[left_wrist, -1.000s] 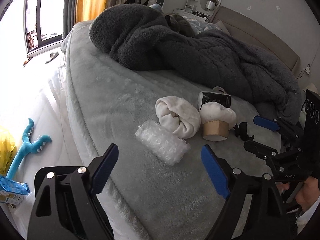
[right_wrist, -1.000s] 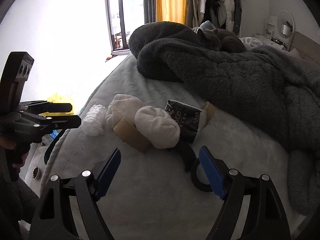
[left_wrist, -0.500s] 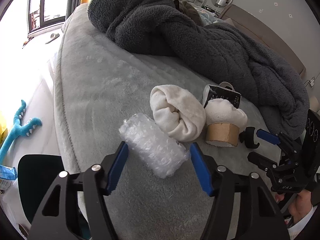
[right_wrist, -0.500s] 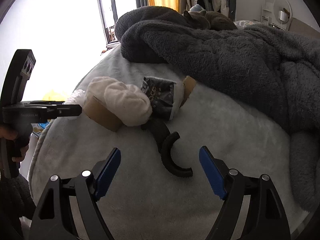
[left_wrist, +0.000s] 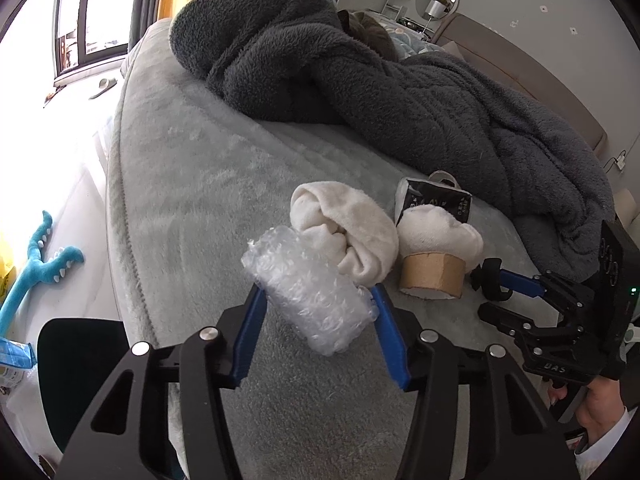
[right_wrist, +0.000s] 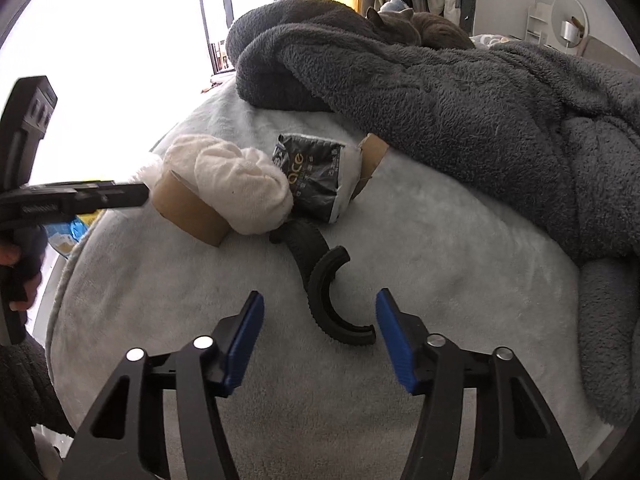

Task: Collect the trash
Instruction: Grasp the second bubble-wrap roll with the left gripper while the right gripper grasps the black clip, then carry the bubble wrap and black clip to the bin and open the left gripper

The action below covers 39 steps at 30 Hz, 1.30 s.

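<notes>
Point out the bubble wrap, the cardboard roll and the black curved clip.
bubble wrap [left_wrist: 312,300]: left wrist view, middle of the wad.
cardboard roll [left_wrist: 432,274]: left wrist view, side wall.
black curved clip [right_wrist: 324,300]: right wrist view, curved band.

Both wrist views close over bed

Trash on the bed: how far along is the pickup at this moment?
Nothing looks collected yet. In hand: the left gripper has its fingers around the bubble wrap roll, apparently gripping it. The right gripper is open over the black curved plastic piece. Left on the bed: cardboard tape core, black packet, and that plastic piece; the white socks may not be trash.
</notes>
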### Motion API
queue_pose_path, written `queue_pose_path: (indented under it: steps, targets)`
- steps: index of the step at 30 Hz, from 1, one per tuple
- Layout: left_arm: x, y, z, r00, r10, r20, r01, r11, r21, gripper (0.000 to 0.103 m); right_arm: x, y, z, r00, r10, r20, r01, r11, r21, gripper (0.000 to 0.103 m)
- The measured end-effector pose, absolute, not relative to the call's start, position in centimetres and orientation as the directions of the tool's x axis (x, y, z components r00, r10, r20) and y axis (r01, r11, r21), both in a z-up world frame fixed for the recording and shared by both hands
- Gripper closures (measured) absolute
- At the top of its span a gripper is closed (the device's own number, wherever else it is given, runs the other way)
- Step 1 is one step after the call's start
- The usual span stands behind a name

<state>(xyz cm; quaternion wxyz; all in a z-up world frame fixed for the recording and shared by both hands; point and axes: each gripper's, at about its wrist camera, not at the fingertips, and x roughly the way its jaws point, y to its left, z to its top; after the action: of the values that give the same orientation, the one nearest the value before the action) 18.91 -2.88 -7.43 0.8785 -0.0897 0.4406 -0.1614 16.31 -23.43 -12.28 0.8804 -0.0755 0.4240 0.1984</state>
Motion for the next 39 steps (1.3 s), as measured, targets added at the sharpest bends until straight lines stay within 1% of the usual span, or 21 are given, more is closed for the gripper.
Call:
queue_pose_path:
  steps: [5, 8, 9, 11, 14, 21, 31, 39]
  targets:
    - [18.4, -2.7, -6.4, 0.591, -0.349, -0.727, 0.219, 0.937, -0.271, 0.047, 16.5, -23.4, -12.6, 0.558, 0.253, -0.790, -0.401, 0.916, 0.010, 0.062]
    - [18.3, -2.4, -6.1, 0.603, -0.352, -0.716, 0.219, 0.936, -0.276, 0.047, 16.6, -23.5, -12.6, 0.557, 0.241, -0.795, -0.388, 0.921, 0.006, 0.070]
    - [18.3, -2.2, -6.0, 0.605, -0.352, -0.714, 0.219, 0.936, -0.276, 0.047, 16.6, -23.6, -12.6, 0.556, 0.234, -0.797, -0.384, 0.923, 0.003, 0.074]
    - [18.2, -1.9, -5.8, 0.610, -0.351, -0.710, 0.216, 0.936, -0.277, 0.047, 16.6, -23.6, -12.6, 0.553, 0.230, -0.801, -0.380, 0.925, 0.003, 0.077]
    - [18.1, -1.4, -5.4, 0.622, -0.353, -0.699, 0.215, 0.935, -0.282, 0.047, 16.6, -23.4, -12.5, 0.554, 0.215, -0.804, -0.376, 0.926, -0.011, 0.079]
    - [17.7, -0.6, -4.7, 0.650, -0.356, -0.672, 0.228, 0.934, -0.274, 0.047, 16.7, -23.1, -10.9, 0.591, 0.230, -0.773, -0.362, 0.932, 0.000, 0.079]
    - [17.3, 1.1, -5.1, 0.648, -0.321, -0.690, 0.228, 0.947, -0.226, 0.047, 17.5, -22.1, -8.6, 0.656, 0.223, -0.721, -0.317, 0.948, 0.005, 0.079]
    - [16.7, 3.8, -6.2, 0.630, -0.282, -0.723, 0.209, 0.959, -0.192, 0.047, 17.9, -19.3, -6.0, 0.693, 0.270, -0.669, -0.328, 0.944, 0.041, 0.079]
